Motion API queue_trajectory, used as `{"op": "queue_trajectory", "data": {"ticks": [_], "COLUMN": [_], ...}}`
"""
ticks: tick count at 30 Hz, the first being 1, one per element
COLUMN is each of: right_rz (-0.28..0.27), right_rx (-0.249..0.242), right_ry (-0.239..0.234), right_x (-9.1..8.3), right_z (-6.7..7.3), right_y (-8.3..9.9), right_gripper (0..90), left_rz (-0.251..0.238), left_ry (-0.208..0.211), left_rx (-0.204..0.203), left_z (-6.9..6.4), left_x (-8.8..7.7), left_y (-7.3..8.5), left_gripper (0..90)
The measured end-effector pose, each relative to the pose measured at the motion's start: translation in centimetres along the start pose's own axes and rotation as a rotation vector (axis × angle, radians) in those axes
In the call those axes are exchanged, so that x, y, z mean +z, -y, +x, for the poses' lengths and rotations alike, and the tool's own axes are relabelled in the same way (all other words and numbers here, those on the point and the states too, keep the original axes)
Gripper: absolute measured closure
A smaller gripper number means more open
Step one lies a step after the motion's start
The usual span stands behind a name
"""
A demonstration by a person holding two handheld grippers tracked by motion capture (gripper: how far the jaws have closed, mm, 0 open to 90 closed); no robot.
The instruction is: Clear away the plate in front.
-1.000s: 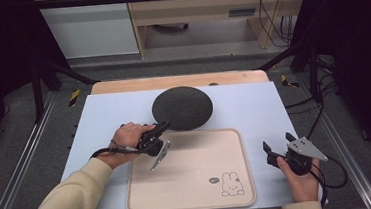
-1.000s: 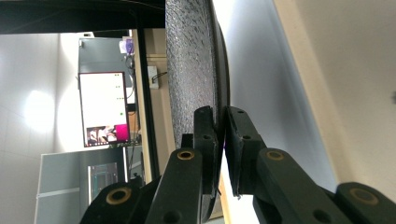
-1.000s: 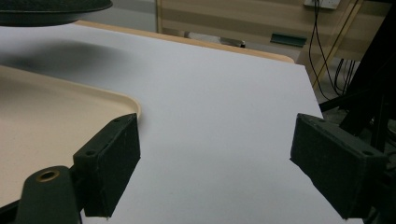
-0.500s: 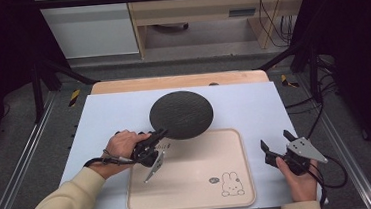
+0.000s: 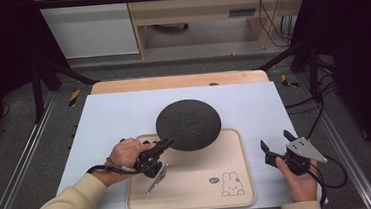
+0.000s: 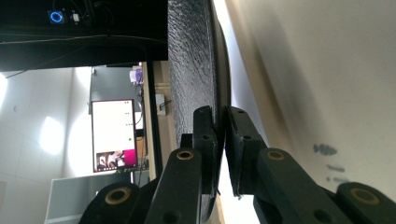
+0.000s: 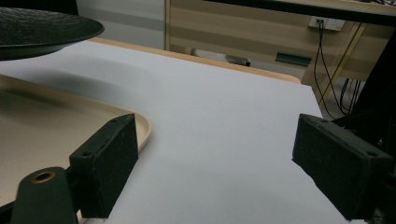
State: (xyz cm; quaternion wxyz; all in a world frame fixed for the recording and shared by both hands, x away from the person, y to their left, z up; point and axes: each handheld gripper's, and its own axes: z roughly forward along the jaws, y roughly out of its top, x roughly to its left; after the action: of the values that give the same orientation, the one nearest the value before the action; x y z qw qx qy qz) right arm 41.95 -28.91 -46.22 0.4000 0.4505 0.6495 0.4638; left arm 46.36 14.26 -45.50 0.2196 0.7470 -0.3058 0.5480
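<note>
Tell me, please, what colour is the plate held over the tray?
Black, with a rough pebbled surface; the plate shows best in the high view.

No words, brands or numbers can be read. The beige rectangular plastic tray (image 5: 239, 180) bears a small printed rabbit figure (image 5: 231, 185) with a dark round mark beside it, lying between the two grippers. The lit screen (image 6: 114, 135) seen beyond the left gripper's jaws is too blurred to read.

The far part of the beige plastic tray (image 5: 237, 145) was overhung by a round black textured plate (image 5: 188, 124). Its near half and the surrounding white tabletop (image 5: 258, 103) were left open.
</note>
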Motion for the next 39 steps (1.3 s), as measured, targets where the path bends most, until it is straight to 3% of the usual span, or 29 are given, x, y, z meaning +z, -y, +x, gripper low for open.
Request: {"op": "queue_trajectory", "data": {"ticks": [13,20,39], "right_rz": [0.007,0.01,0.018], "right_rx": [0.007,0.003,0.001], "right_ry": [0.002,0.004,0.008], "right_x": [0.0,0.0,0.0], "right_z": [0.1,0.1,0.1], "right_y": [0.0,0.0,0.1], "right_gripper": [14.2,14.2,14.3], "left_rz": [-0.054,-0.071,-0.097], "left_ry": [0.007,0.005,0.03], "left_rx": [0.018,0.006,0.021], "left_z": [-0.8,-1.2,-2.4], "left_x": [-0.9,-1.1,-1.5], "left_y": [-1.8,-2.1,-3.0], "left_gripper": [82.6,82.5,82.5]}}
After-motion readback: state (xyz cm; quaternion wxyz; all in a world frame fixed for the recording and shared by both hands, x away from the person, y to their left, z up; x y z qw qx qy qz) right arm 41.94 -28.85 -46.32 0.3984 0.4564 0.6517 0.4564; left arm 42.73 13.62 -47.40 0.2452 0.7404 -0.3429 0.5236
